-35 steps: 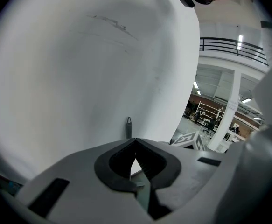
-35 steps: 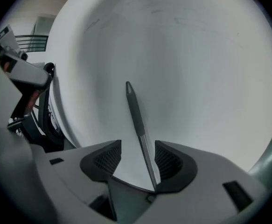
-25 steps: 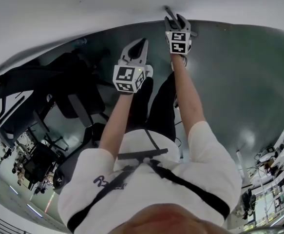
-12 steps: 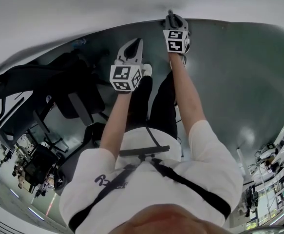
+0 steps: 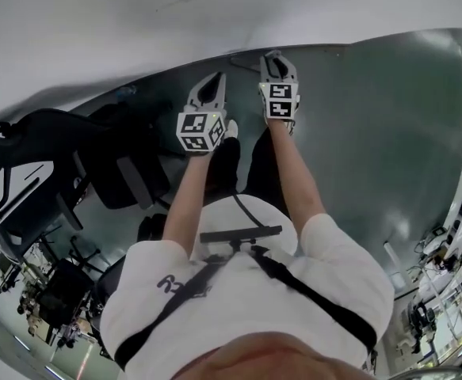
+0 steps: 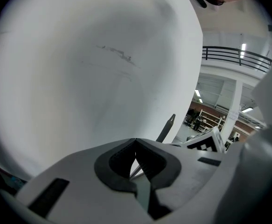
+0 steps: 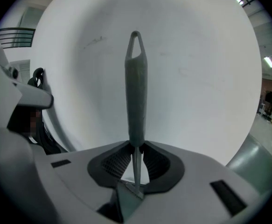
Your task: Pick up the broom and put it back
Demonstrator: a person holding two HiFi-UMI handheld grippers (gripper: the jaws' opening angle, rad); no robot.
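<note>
The broom shows only as its grey handle [image 7: 136, 87], with a hanging loop at the tip, standing up against the white wall. My right gripper [image 7: 136, 146] is shut on that handle low down; its jaws have just been closing with the handle between them. In the head view the right gripper [image 5: 275, 60] is held out near the foot of the wall. My left gripper [image 5: 212, 92] hangs just to its left, a little nearer me. Its jaws [image 6: 135, 141] meet at the tips with nothing held. The handle's tip [image 6: 168, 125] shows to their right.
A white wall [image 5: 135, 22] fills the space ahead and meets the dark grey-green floor [image 5: 373, 133]. A black office chair [image 5: 120, 172] stands to my left. Dark equipment and cables [image 5: 48, 291] clutter the lower left. Shelving [image 6: 219, 120] shows far off on the right.
Both grippers have risen in front of the wall. The right gripper's jaws have closed on the broom handle and carried it up; the left gripper has drawn nearer to it.
</note>
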